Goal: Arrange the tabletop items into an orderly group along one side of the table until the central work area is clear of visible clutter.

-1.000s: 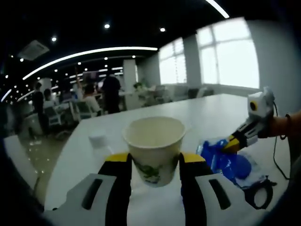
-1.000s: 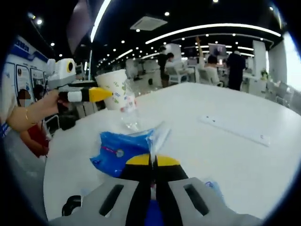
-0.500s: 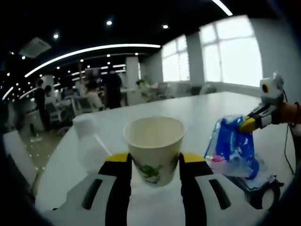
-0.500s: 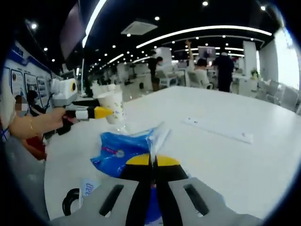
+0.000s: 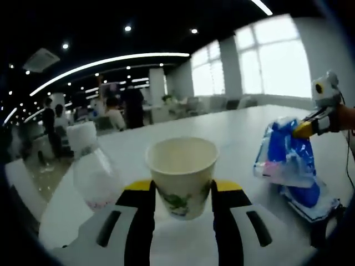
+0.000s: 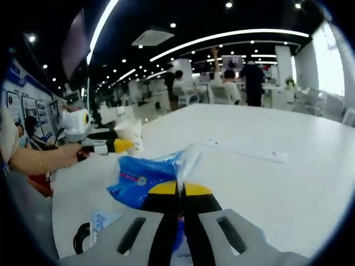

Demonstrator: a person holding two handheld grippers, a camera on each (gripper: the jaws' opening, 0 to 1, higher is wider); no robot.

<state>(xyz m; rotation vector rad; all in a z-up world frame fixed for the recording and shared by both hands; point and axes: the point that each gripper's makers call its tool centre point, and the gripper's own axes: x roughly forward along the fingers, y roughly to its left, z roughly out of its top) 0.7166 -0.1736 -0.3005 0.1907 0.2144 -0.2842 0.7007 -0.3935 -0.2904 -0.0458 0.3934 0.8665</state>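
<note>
Two tongs: both loaded, each carrying one item above the white surface.
Clear plastic bottle: stands upright on the surface at far left in the left gripper view, just beside the held cup; white cap on top; seemingly the anchor of the group being formed.
Left tongs: clenched on the white paper cup with a green print, jaws pressing its lower wall from both sides; the cup is upright, mouth open and empty, probably kept level for setting down beside the bottle. From the right gripper view, the left tongs hold the cup near the surface's far edge.
Blue and clear plastic packet: hangs lifted off the surface, pinched at its top corner so it dangles freely.
Right tongs: jaws closed tight on the packet's clear edge.
Flat blue and white wrapper: lies on the surface below the packet, not yet gathered.
Long white strip: lies alone mid-surface, well apart from the group; likely to be moved later.
</note>
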